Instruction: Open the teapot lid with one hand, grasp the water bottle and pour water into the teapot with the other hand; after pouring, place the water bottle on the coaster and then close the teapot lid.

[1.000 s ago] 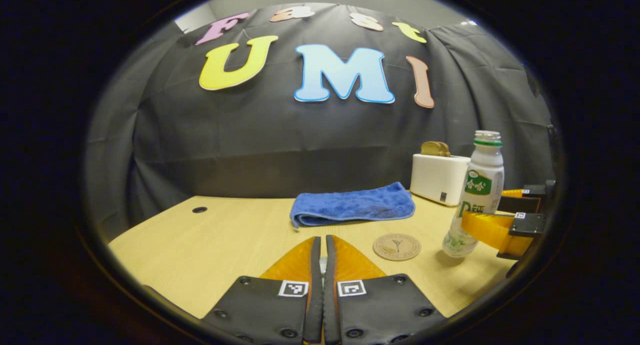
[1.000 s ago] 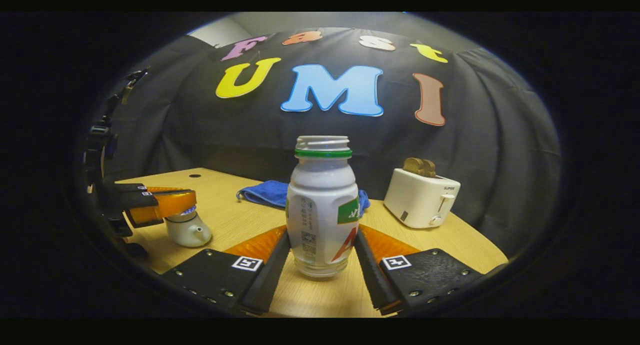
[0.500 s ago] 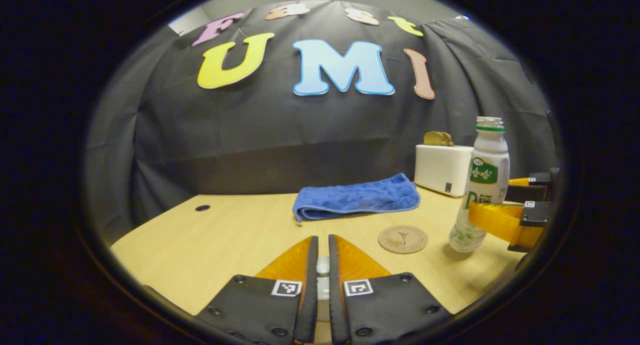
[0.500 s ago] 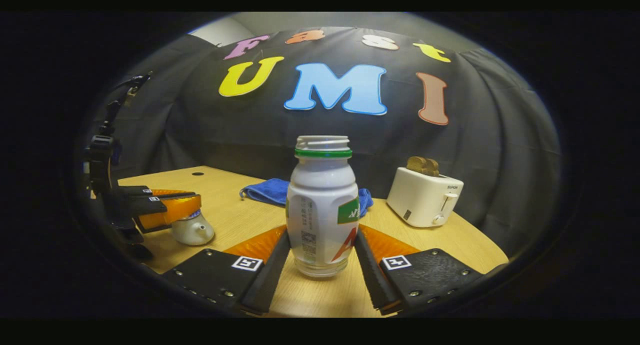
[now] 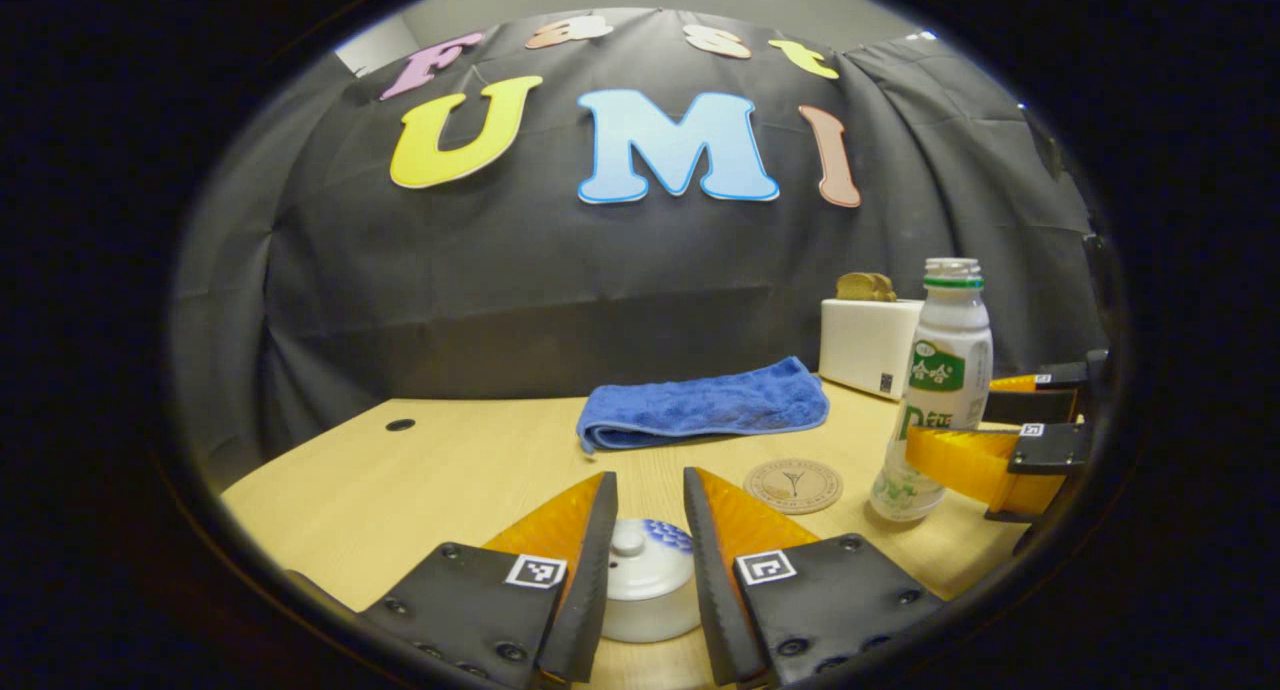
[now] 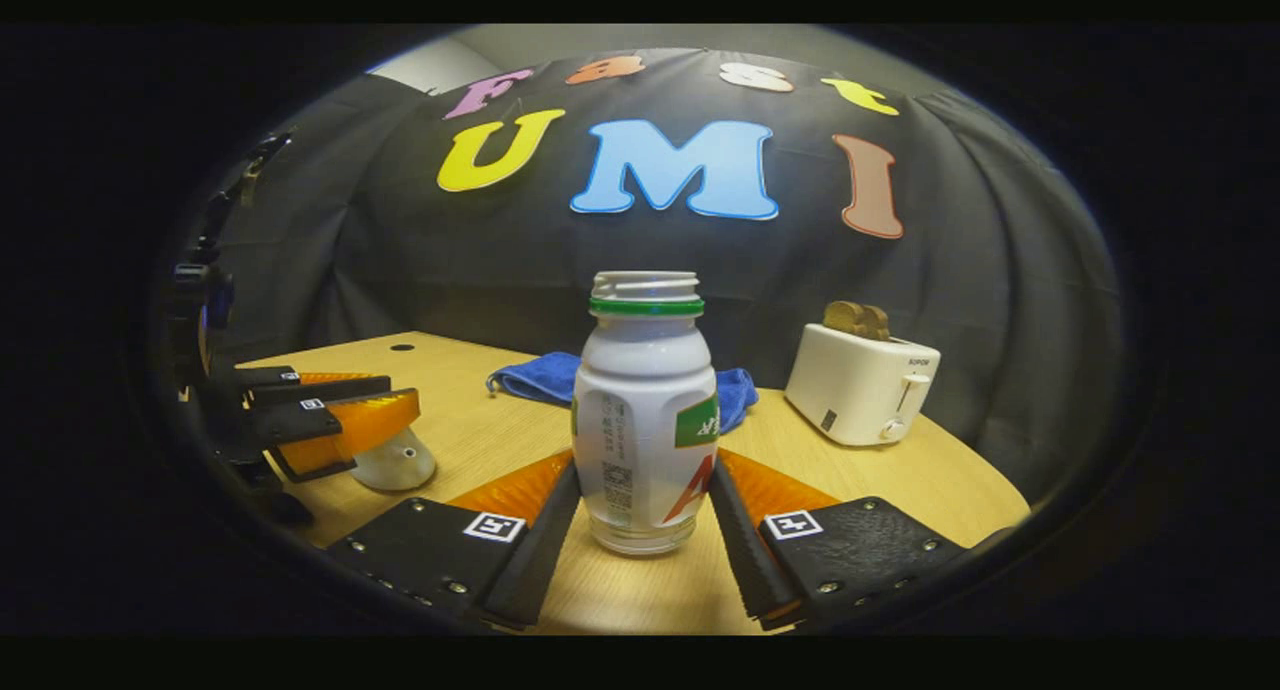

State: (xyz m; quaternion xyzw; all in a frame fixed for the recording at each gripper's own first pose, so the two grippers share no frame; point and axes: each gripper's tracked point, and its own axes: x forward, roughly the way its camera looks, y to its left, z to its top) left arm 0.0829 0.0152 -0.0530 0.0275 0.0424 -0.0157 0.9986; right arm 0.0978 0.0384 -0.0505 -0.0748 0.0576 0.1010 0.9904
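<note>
My view takes in a pale wood-grain counter (image 5: 420, 470); a small dark round hole (image 5: 400, 425) sits in its surface near the far left corner. A blue towel (image 5: 705, 405) lies folded on the counter close to the black cloth backdrop; its folded edge faces forward. A white toaster (image 6: 862, 383) stands to the right of the towel, near the counter's far right edge; two browned slices of toast (image 6: 856, 320) stand up out of its top slots; a lever and a round knob are visible on its end face; a small dark mark sits low on its long side.
</note>
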